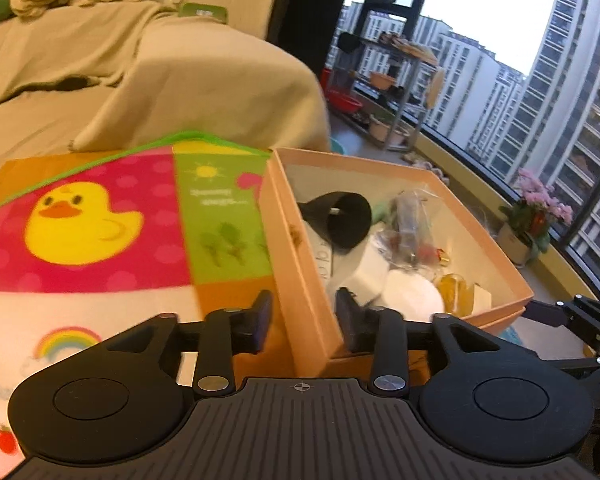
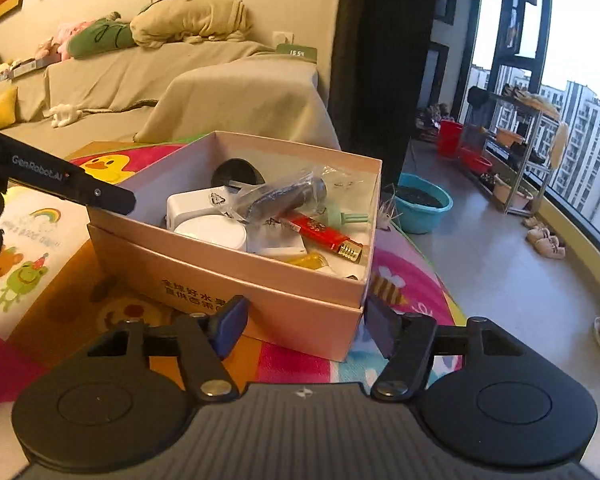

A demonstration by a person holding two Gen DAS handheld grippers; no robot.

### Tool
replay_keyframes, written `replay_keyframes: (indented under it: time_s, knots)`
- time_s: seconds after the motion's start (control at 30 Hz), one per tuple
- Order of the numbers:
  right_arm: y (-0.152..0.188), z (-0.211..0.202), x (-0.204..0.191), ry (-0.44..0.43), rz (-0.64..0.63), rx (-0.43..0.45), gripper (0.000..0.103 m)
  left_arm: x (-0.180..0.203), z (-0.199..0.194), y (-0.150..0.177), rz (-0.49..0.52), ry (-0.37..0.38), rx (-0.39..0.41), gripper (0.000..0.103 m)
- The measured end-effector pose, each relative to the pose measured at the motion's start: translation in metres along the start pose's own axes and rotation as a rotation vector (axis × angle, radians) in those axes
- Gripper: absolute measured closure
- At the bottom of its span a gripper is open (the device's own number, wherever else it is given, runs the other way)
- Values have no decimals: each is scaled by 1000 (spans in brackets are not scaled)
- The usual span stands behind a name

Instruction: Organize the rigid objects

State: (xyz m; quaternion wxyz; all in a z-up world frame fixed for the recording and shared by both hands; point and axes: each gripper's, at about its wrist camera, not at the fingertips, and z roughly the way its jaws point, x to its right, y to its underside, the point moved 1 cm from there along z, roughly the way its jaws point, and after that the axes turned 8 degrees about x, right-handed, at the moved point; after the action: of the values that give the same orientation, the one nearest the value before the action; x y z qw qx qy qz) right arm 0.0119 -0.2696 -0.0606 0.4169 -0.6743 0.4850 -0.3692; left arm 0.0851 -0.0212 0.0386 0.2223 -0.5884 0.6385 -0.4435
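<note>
Daylight is admitted through the large window (image 1: 520,60), at right in both views; the sky there is blown out to near white. The room interior is rendered warm and dimmer. A soft shadow is cast on the play mat (image 2: 112,280) beside the pink cardboard box (image 2: 260,276). Motion blur is noted across the left-wrist view, strongest on the duck print (image 1: 80,224). Strong fisheye curvature is seen at the edges, with dark vignetted corners.

left wrist view close over the pink box (image 1: 300,280) near wall, facing the sofa (image 1: 140,80) and window, right wrist view low before the box corner, slightly farther back, both sharing box, mat (image 2: 40,220), sofa
</note>
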Motion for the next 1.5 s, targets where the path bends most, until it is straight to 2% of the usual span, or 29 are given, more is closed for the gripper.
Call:
replay_keyframes:
  time_s: [0.13,0.23,0.3,0.4,0.5,0.6,0.7,0.77,0.87,0.93,1.03,1.07,1.1,1.23,1.4,1.5]
  knots:
    - [-14,22,-11,-33,-7,-8,38,-36,3,-9,-27,-69,29,37]
    - [-29,51,-32,-58,-31,-5,38,-70,10,-20,-48,-158,59,12]
    - [-38,72,-48,-62,-59,6,38,-95,17,-27,-65,-218,73,3]
    - [-51,97,-73,-58,-106,16,37,-124,24,-36,-109,-231,71,1]
    - [-56,108,-88,-52,-131,23,37,-131,26,-40,-97,-248,79,1]
    - [-54,106,-95,-29,-124,3,33,-120,11,-39,-79,-265,123,2]
    - [-50,92,-92,-18,-37,-33,20,-99,-23,-30,-48,-263,196,2]
    - [-44,81,-89,-9,33,-68,19,-82,-46,-17,-19,-267,217,2]
    - [-33,66,-91,0,132,-133,17,-56,-68,14,40,-229,160,2]
    - [-24,59,-94,-5,176,-169,16,-44,-75,37,56,-243,109,2]
    - [-9,52,-104,3,150,-177,10,-37,-75,60,48,-265,60,2]
    - [-5,50,-108,29,125,-158,3,-36,-72,65,30,-281,37,2]
    - [-3,49,-108,61,123,-153,0,-36,-68,70,24,-299,27,2]
    - [-4,53,-100,40,166,-163,0,-26,-59,74,85,-366,33,2]
    - [3,47,-95,10,163,-100,0,-31,-51,70,74,-374,32,1]
    - [3,47,-96,29,163,-92,0,-31,-50,69,74,-374,32,1]
